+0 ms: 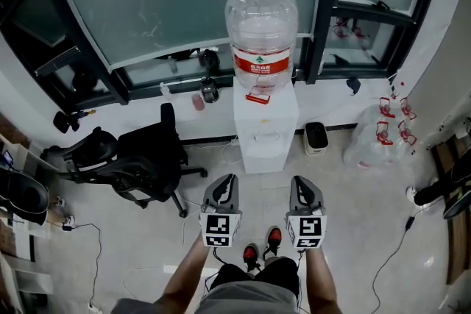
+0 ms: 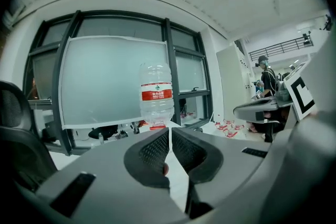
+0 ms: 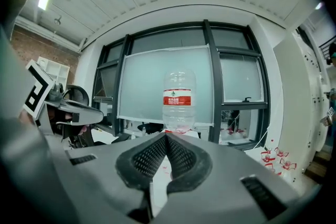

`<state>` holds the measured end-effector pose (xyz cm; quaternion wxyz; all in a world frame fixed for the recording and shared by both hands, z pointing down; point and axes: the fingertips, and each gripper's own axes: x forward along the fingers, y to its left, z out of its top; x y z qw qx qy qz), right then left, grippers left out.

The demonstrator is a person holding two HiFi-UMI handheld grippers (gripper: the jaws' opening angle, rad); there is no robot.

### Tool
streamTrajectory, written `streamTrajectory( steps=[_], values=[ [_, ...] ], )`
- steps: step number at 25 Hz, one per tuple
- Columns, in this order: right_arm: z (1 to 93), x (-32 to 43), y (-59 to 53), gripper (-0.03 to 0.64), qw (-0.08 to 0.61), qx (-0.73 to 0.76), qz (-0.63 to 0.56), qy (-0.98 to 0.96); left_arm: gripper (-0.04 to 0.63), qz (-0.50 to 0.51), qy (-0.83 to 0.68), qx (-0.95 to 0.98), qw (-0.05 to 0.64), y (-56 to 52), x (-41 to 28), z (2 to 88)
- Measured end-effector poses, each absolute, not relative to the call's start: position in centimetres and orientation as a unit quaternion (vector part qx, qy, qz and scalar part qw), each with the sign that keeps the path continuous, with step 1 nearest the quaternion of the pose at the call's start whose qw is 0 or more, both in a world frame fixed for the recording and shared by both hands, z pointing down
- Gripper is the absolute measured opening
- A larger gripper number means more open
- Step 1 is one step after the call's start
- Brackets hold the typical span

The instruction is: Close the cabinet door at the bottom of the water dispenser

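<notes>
The white water dispenser (image 1: 265, 130) stands against the window wall with a large clear bottle (image 1: 261, 37) on top. Its lower front (image 1: 263, 157) looks flush, with no door swung out. My left gripper (image 1: 228, 182) and right gripper (image 1: 300, 183) hang side by side in front of it, well short of it, both pointing at it. In the left gripper view the left gripper (image 2: 169, 131) is shut on nothing, with the bottle (image 2: 156, 97) beyond its tips. The right gripper (image 3: 166, 137) is also shut and empty, below the bottle (image 3: 178, 99).
A black office chair (image 1: 140, 158) stands left of the dispenser. A small dark bin (image 1: 316, 136) and a clear plastic bag (image 1: 372, 136) sit to its right. Cables trail across the floor (image 1: 96, 254). A person (image 2: 268, 78) stands far off in the left gripper view.
</notes>
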<state>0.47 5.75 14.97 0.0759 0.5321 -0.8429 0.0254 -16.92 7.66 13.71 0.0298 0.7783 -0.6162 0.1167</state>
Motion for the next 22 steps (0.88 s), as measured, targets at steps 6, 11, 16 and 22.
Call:
streamTrajectory(
  steps=[6,11,16,22],
  values=[
    [14.8,0.0,8.9,0.014,0.077,0.527,0.018,-0.846,0.035,0.111,-0.621,0.775,0.034,11.4,-17.7,13.2],
    [14.7,-0.2,11.0,0.014,0.078,0.521,0.017,-0.85,0.035,0.102,-0.619,0.778,0.041,13.6,-17.8,13.4],
    [14.5,-0.2,11.6,0.014,0.074,0.521,0.014,-0.85,0.035,0.102,-0.622,0.775,0.039,14.3,-18.0,13.4],
    [14.2,-0.1,11.5,0.014,0.073,0.523,0.011,-0.849,0.035,0.103,-0.627,0.772,0.034,14.1,-18.3,13.3]
  ],
)
